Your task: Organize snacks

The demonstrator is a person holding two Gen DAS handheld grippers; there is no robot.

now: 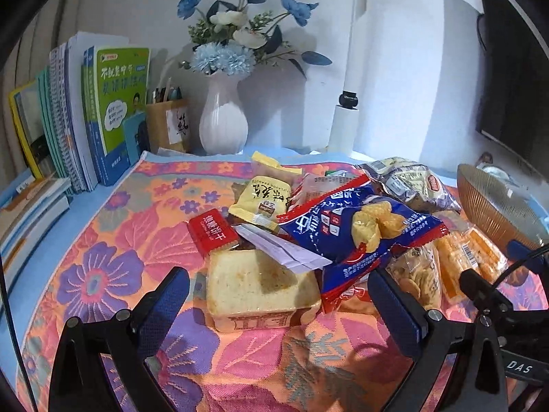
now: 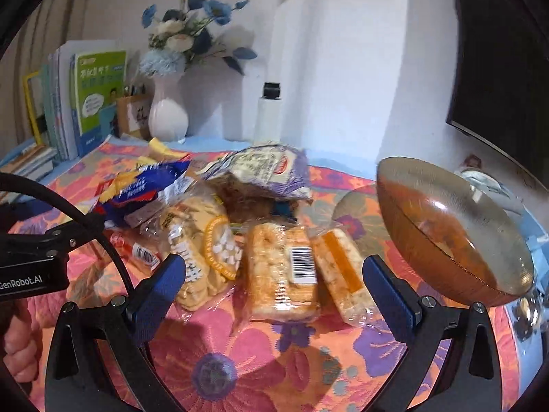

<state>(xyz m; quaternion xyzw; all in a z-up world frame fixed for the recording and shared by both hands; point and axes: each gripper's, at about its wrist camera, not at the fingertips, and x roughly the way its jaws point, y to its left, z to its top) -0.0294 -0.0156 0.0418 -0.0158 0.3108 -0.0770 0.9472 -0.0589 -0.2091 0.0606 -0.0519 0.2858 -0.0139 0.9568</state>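
My left gripper [image 1: 278,295] is spread wide and holds nothing, its fingers either side of the wrapped bread slice [image 1: 255,283] at the near edge of the pile on the floral cloth [image 1: 103,240]. The blue chip bag [image 1: 357,233] overlaps that slice, so I judge a lift could drag the bag and topple the heap. My right gripper [image 2: 274,283] is also wide and empty, the barcoded rice-cracker pack [image 2: 281,271] lying between its fingers. Farther right, the ribbed glass bowl [image 2: 446,226] stands tilted; a careless swing could knock it.
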